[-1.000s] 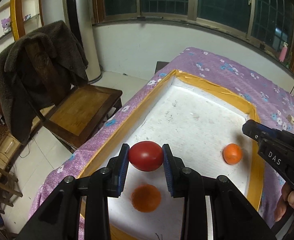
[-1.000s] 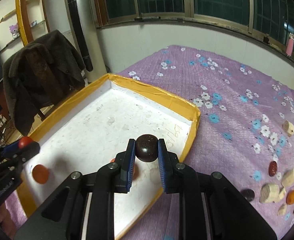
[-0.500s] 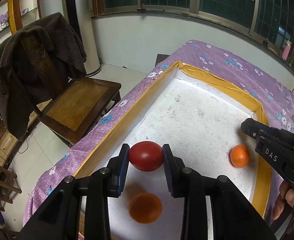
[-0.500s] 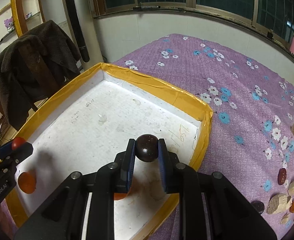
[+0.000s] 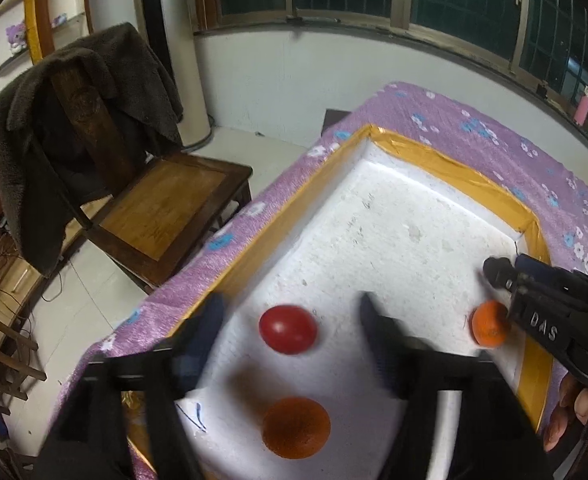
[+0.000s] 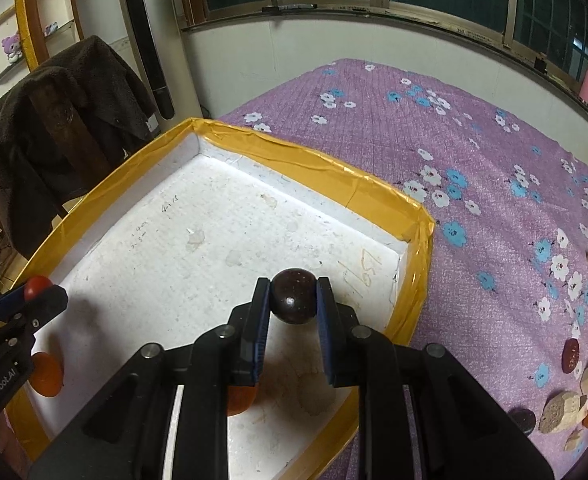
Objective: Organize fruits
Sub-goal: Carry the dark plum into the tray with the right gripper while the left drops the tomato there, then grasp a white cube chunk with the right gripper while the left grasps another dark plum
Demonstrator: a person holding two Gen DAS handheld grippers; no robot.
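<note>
The left gripper [image 5: 289, 312] is springing apart, its jaws blurred and opening wide, and the red fruit [image 5: 288, 329] sits between them clear of both pads, over the white foam tray [image 5: 394, 240] with an orange [image 5: 296, 427] below it at six o'clock. Over at three o'clock a smaller orange [image 5: 489, 323] lies by the tray's yellow rim, right beside the right gripper [image 6: 293, 300]. That one pinches a dark round fruit [image 6: 294, 296] firmly between its blue pads above the tray's right-hand corner, with the flowered purple cloth [image 6: 474, 152] spreading away toward two o'clock.
</note>
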